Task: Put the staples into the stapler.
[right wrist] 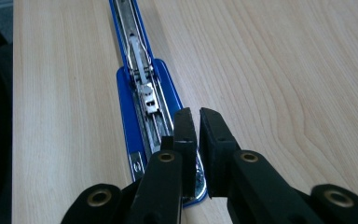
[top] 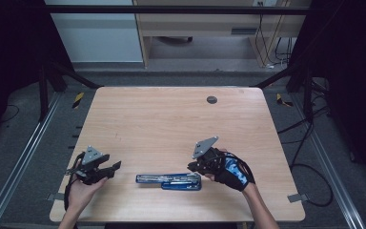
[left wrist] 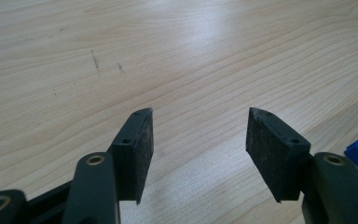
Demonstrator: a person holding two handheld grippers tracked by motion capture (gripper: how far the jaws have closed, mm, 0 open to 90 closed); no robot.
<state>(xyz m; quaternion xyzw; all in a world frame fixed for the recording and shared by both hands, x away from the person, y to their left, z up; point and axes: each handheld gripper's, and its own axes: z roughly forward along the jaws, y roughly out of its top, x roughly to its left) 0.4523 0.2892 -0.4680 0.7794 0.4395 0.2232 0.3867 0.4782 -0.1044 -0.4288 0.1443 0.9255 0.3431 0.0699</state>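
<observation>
Blue stapler (top: 168, 181) lies flat, opened out, lower centre of frame on wooden surface (top: 171, 124). Right gripper (top: 194, 167) at its right end, fingers (right wrist: 186, 128) nearly closed, nothing clamped between. Left gripper (top: 115, 168) lower left, fingers (left wrist: 137, 149) spread wide, empty, apart from stapler.

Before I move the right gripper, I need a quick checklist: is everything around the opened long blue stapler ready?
1. Long blue stapler with its metal rail exposed lies flat on the light wooden table: ok.
2. Right gripper sits over the stapler's near end: ok.
3. Right jaws nearly together; whether they pinch the stapler: cannot tell.
4. Left gripper open, nothing between its pads: ok.
5. Left gripper apart from the stapler: ok.
</observation>
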